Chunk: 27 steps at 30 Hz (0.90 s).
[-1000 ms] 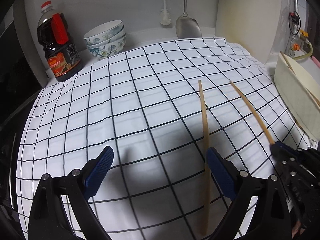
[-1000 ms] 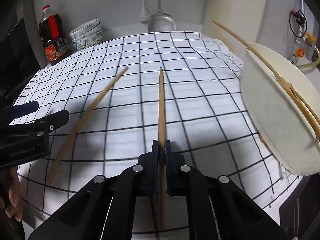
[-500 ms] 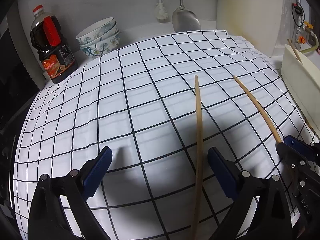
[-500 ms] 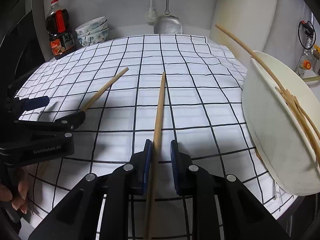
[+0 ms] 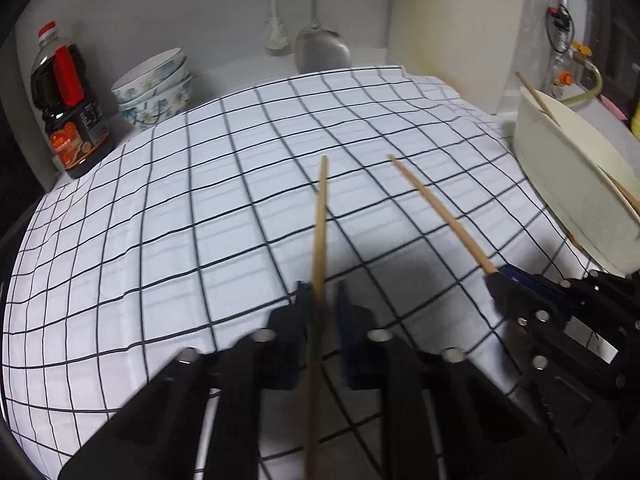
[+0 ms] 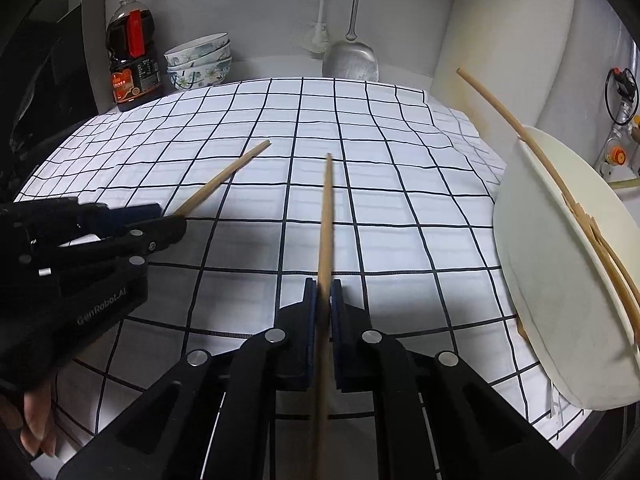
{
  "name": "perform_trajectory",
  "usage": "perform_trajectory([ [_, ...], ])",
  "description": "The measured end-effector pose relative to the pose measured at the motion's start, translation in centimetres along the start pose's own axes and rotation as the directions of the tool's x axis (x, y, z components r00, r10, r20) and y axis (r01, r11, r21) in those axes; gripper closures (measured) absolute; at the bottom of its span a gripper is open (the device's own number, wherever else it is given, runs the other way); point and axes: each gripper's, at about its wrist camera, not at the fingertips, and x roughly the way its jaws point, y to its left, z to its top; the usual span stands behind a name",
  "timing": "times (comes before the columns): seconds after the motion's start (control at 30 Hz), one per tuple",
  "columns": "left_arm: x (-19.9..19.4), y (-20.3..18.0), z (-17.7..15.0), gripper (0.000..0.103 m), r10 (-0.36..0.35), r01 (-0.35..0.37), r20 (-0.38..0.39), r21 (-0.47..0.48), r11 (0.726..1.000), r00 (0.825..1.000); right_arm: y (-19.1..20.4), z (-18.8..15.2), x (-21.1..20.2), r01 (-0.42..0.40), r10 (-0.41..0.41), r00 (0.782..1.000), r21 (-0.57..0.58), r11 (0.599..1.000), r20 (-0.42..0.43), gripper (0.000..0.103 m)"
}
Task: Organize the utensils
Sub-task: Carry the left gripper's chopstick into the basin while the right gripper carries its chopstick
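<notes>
White cloth with a black grid [image 6: 380, 208] is spread over the surface, and every place below is given from the cream holder [image 6: 560, 300] tipped at the cloth's right edge; a soy sauce bottle [image 6: 134, 52], stacked bowls [image 6: 200, 62] and a hanging ladle [image 6: 350, 60] are set far from the holder, against the back wall. Several chopsticks [image 6: 592, 224] are already kept in the holder, their ends poking past its rim; how many cannot be told. One chopstick [image 6: 326, 220] is pinched by the right gripper [image 6: 325, 292], nearer the holder, with the pads pressed tight on it; a second chopstick [image 5: 320, 224] is seen between the pads of the left gripper [image 5: 320, 300], farther from the holder, whose jaws are pressed together on it, though blur softens that view. The pick-up step is judged to be in hand; next, each stick is probably to be carried toward the holder and its tip lined up with the opening, one gripper at a time so the two sticks are not crossed.
</notes>
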Motion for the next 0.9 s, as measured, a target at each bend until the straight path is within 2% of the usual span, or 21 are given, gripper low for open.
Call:
perform_trajectory([
  [0.07, -0.1, -0.1, -0.1, 0.096, 0.006, -0.006, 0.003, -0.001, 1.000, 1.000, -0.1, 0.0, 0.0, -0.001, 0.001, 1.000, 0.001, 1.000, 0.001, 0.097],
  [0.17, -0.2, 0.7, -0.1, 0.096, -0.044, 0.044, -0.006, -0.047, 0.998, 0.999, -0.5, 0.1, 0.0, -0.020, 0.020, 1.000, 0.024, 1.000, -0.005, 0.097],
  [0.27, -0.6, 1.0, -0.1, 0.096, -0.052, 0.052, -0.004, -0.063, 0.997, 0.999, -0.8, 0.3, -0.4, -0.051, 0.051, 0.999, 0.053, 0.997, 0.000, 0.097],
  [0.6, -5.4, 0.6, 2.0, 0.096, -0.057, 0.063, 0.085, -0.080, 0.995, 0.995, -2.1, 1.6, -5.1, -0.101, 0.087, 0.989, 0.110, 0.989, 0.123, 0.097],
  [0.8, -8.5, -1.4, 4.9, 0.096, -0.088, 0.098, 0.149, -0.061, 0.993, 0.985, -4.8, 2.9, -9.1, -0.126, 0.088, 0.973, 0.174, 0.977, 0.214, 0.097],
  [0.9, -9.5, -3.3, 6.5, 0.096, -0.106, 0.115, 0.172, -0.043, 0.992, 0.979, -7.0, 3.3, -11.1, -0.120, 0.062, 0.965, 0.214, 0.969, 0.256, 0.097],
])
